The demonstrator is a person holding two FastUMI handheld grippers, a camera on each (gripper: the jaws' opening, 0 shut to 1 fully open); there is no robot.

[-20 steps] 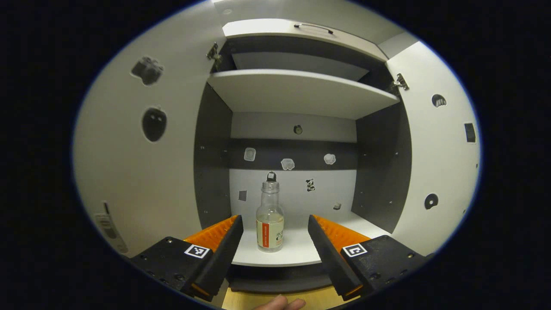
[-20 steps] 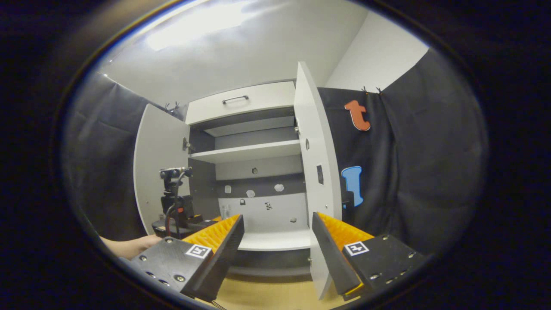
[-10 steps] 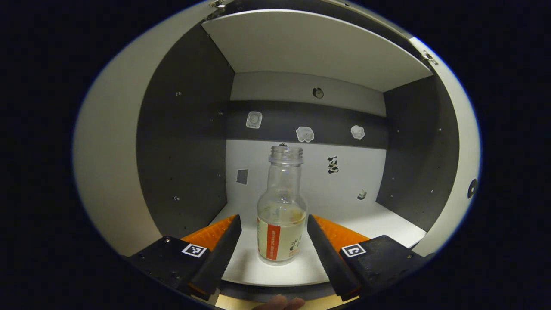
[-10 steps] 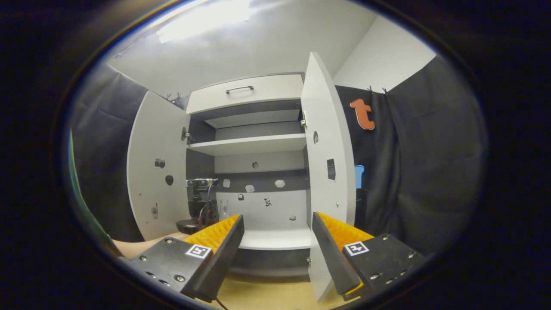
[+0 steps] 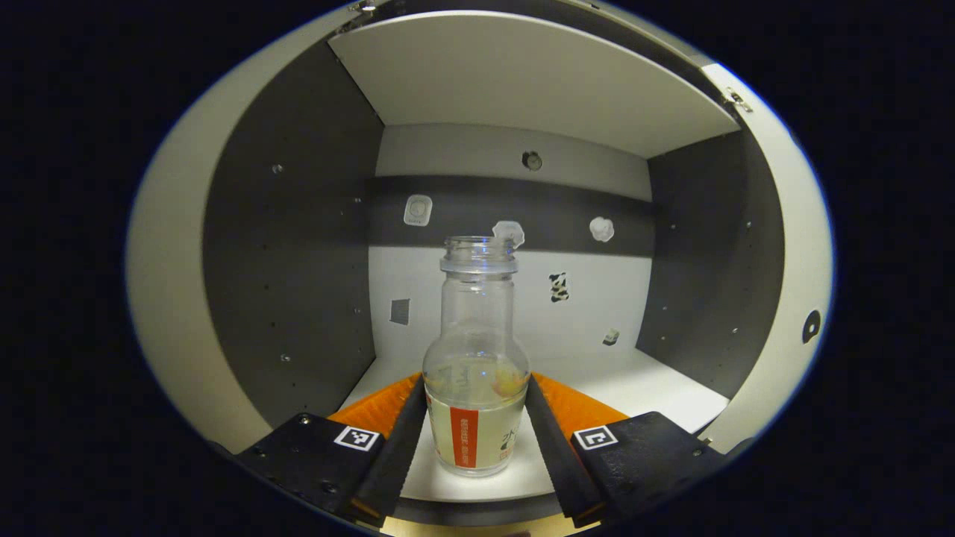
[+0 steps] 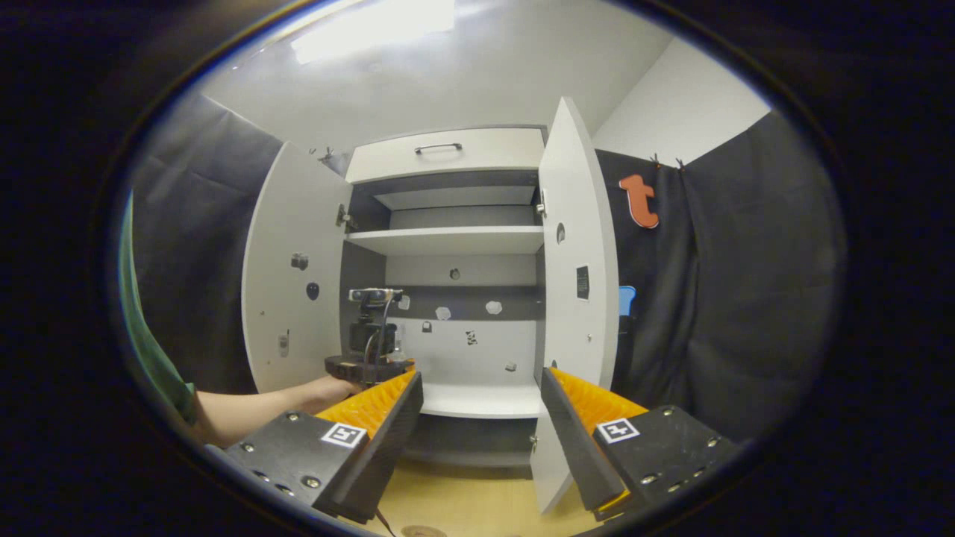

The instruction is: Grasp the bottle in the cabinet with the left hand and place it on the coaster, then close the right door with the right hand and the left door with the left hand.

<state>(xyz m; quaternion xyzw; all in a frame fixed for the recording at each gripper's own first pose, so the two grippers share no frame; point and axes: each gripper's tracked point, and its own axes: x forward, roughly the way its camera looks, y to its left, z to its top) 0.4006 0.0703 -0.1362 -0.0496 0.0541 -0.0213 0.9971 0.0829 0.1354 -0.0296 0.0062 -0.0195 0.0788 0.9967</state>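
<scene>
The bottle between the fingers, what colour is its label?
The bottle is clear glass; its label is pale with an orange-red vertical stripe, best seen in the left gripper view.

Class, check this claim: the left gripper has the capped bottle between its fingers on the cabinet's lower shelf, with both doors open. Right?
One error: the bottle has no cap; the left gripper view shows its open mouth. It does stand between the left gripper fingers on the lower shelf, and both doors are open.

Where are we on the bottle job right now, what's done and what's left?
Nothing is finished yet. In hand: the left gripper is inside the cabinet with its fingers on either side of the bottle, which stands on the lower shelf; a firm grip cannot be confirmed. Left: carrying it to the coaster, then shutting the right door and left door, both wide open.
</scene>
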